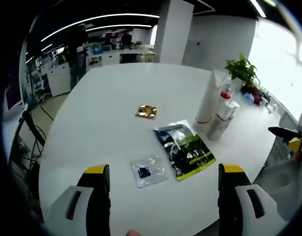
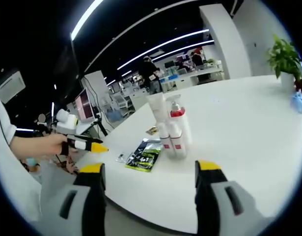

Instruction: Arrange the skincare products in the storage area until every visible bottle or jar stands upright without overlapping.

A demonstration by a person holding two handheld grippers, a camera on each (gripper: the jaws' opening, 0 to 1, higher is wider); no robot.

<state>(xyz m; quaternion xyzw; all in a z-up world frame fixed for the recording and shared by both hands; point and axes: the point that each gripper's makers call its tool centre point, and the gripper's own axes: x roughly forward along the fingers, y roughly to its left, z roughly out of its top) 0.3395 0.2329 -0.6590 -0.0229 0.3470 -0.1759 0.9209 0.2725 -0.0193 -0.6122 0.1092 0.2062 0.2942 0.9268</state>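
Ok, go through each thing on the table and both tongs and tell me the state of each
Left tongs: open, empty, above the table.
Right tongs: open, empty.
Skincare bottles: upright, clustered close together.
Green-and-black pouch: lying flat.
Clear sachet: lying flat beside the pouch.
Gold item: lying apart from the rest.

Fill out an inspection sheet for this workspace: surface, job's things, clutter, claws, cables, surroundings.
Surface: white round table, mostly bare.
Job's things: cluster of skincare bottles standing upright and close together; one has a red collar; a tall white tube stands beside them.
Clutter: green-and-black sachet lying flat; small clear packet near it; small gold item further off.
Claws: left claw open, holding nothing; right claw open, holding nothing, both off the table's near edge.
Cables: dark cables on the floor beside the table.
Surroundings: open office, potted plant, people standing in the background.
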